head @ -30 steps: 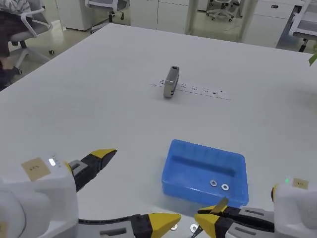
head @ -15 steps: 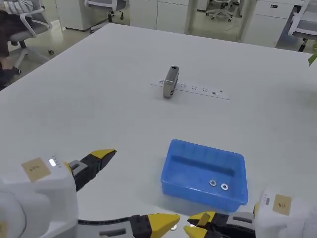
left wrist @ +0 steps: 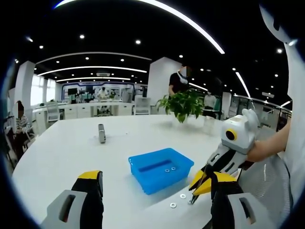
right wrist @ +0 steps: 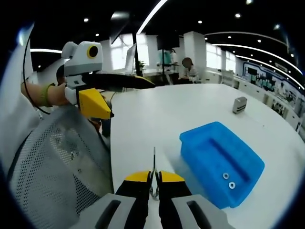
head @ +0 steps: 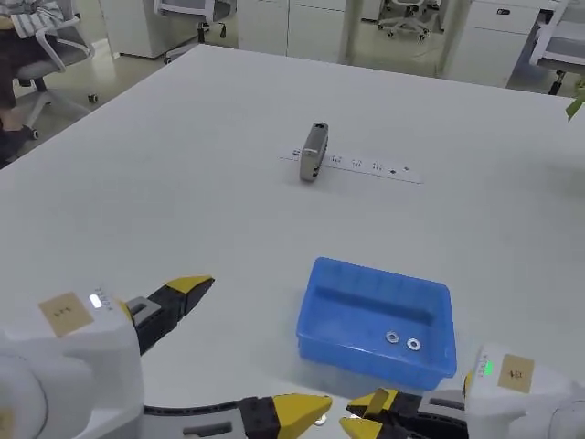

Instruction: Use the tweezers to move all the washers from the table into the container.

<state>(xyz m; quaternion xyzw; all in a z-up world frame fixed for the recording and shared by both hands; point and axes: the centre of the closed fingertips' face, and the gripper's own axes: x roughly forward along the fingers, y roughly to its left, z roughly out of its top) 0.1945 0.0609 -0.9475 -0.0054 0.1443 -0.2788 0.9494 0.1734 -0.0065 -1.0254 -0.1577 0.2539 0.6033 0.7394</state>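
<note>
The blue container (head: 375, 320) stands near the table's front edge with two washers (head: 402, 341) inside, seen again as washers (right wrist: 228, 180) in the right gripper view. Two loose washers (left wrist: 177, 201) lie on the table in front of the container (left wrist: 159, 169). My right gripper (head: 366, 407) is shut on thin metal tweezers (right wrist: 154, 164), whose tip (left wrist: 191, 201) sits just beside the nearer loose washer. My left gripper (head: 256, 347) stands wide open to the left of the container, holding nothing.
A small grey device (head: 313, 151) stands on a printed strip at mid-table. Office chairs (head: 41, 55) ring the far edge. A potted plant (left wrist: 183, 105) stands at the table's end. A mesh chair back (right wrist: 57, 167) is close to my right gripper.
My right gripper has shifted left and lower in the head view, toward the loose washers by the front edge. The left gripper has stayed put.
</note>
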